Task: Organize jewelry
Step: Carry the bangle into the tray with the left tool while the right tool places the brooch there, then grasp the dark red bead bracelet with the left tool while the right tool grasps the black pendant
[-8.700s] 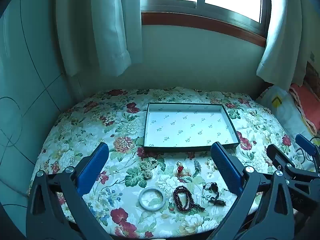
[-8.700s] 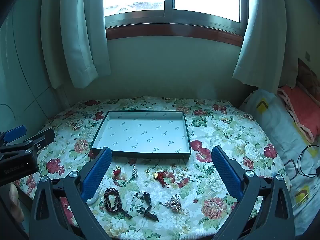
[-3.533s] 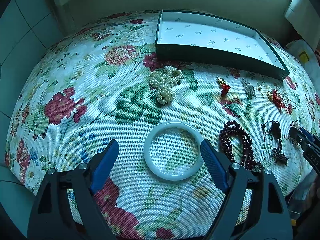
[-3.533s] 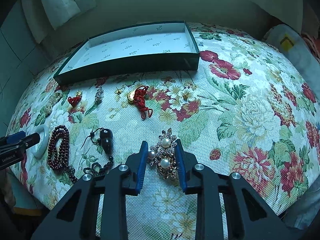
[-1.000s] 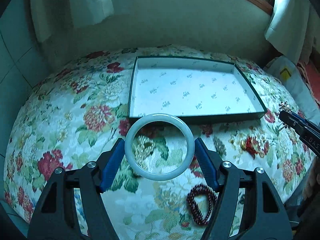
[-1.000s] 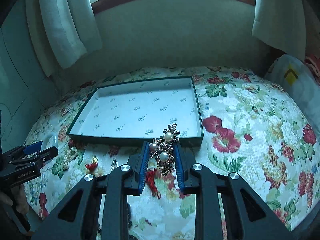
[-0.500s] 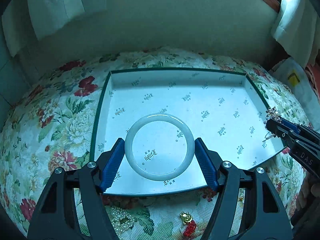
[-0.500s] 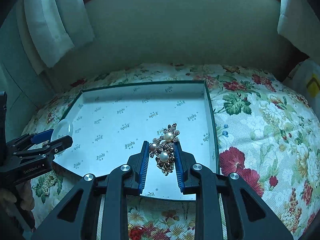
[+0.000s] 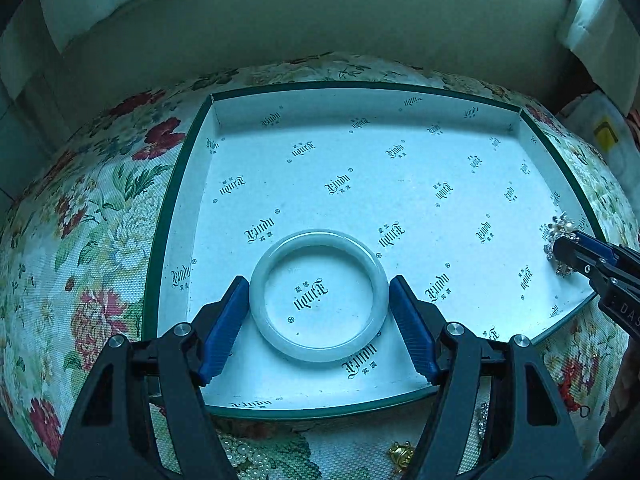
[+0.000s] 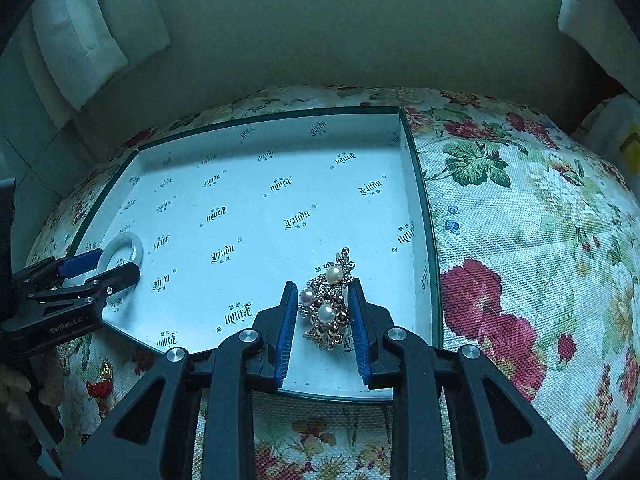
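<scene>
Both tools lowered from above bed into box point(image 9: 188, 184). Left tool point(image 9: 319, 312) clamping white bangle point(image 9: 319, 294) over near-left floor. Right tool point(image 10: 323, 322) opening, brooch point(image 10: 328, 304) between loosening pads, near right wall. Release under way; other jewelry outside.

The left wrist camera is looking steeply down and forward along its fingers, close over the near left part of the tray point(image 9: 182, 184). The right wrist camera is facing likewise over the tray's point(image 10: 420, 184) near right corner. Both views are sharing the tray floor, the floral cloth point(image 9: 100, 216) point(image 10: 520, 220) and the far wall.
</scene>
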### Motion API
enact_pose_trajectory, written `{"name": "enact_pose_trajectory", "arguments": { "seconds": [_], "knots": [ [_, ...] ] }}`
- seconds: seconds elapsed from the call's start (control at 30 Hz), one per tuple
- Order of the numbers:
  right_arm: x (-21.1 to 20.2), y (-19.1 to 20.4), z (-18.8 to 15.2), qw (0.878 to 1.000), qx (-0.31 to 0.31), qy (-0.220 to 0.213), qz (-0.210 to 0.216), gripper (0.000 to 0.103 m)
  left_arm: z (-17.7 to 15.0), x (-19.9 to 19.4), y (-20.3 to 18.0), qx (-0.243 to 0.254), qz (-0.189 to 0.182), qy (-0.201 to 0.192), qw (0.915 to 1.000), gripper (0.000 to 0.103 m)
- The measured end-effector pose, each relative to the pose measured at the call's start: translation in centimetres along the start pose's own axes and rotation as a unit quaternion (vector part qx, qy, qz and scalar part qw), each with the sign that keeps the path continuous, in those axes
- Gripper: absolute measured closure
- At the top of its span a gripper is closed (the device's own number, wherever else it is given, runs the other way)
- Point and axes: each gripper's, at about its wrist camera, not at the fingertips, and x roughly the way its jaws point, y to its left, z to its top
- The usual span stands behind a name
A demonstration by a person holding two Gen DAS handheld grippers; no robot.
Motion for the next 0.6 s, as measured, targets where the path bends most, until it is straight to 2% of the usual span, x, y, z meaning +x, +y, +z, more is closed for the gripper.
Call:
{"name": "enact_pose_trajectory", "arguments": {
  "seconds": [0.03, 0.07, 0.1, 0.13, 0.37, 0.6],
  "knots": [
    [-0.1, -0.1, 0.0, 1.0, -0.001, -0.003, 0.0, 0.066, 0.1, 0.1, 0.1, -0.001, -0.001, 0.0, 1.0, 0.031],
    [-0.2, -0.1, 0.1, 1.0, 0.0, -0.008, 0.002, 0.054, 0.2, 0.1, 0.1, -0.001, -0.002, 0.001, 1.0, 0.029],
    [-0.4, -0.1, 0.1, 1.0, 0.002, -0.012, 0.008, 0.047, 0.2, 0.0, 0.2, -0.002, -0.003, 0.0, 1.0, 0.027],
    [-0.5, -0.1, 0.2, 1.0, 0.002, -0.014, 0.006, 0.046, 0.3, -0.2, 0.2, -0.002, -0.003, -0.002, 1.0, 0.023],
    [-3.2, 0.4, -0.1, 1.0, 0.004, -0.027, 0.006, 0.046, -0.2, -2.8, 0.6, -0.013, -0.008, -0.01, 0.9998, 0.022],
    [-6.9, 2.4, -3.4, 1.0, -0.011, -0.019, 0.011, 0.046, -3.3, -7.2, 0.9, -0.019, -0.008, -0.016, 0.9997, 0.022]
  ]
}}
